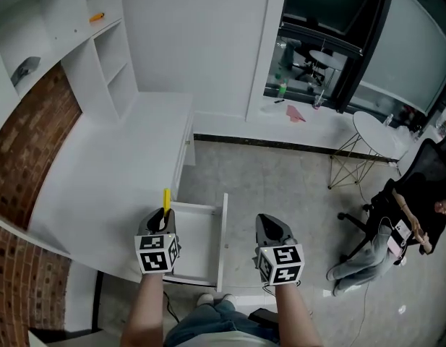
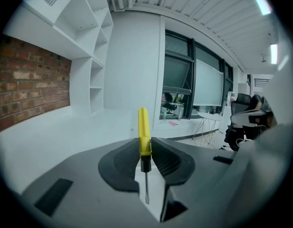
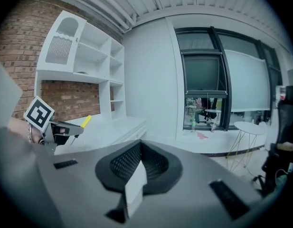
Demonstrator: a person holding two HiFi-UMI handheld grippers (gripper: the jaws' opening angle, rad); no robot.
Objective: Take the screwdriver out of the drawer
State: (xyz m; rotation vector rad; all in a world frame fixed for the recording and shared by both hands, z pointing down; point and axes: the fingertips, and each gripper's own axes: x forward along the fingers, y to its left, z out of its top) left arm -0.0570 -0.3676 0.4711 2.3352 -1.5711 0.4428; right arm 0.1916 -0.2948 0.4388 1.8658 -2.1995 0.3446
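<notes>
**screwdriver in my left gripper, over the open drawer**

my left gripper (image 2: 145,152) is clamped on the screwdriver (image 2: 144,127) where the yellow handle ends. the handle points away from me and the blade points back towards the camera. the tool hangs above the left edge of the drawer (image 1: 223,237), beside the desk (image 1: 114,179). my right gripper (image 3: 139,156) has its jaws together with nothing between them.

Left gripper (image 1: 165,215) and right gripper (image 1: 265,220) are grey, marker-cubed.

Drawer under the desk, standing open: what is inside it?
The drawer shows only a bare white bottom. Its left part is hidden behind the left gripper, which holds the yellow screwdriver.
</notes>
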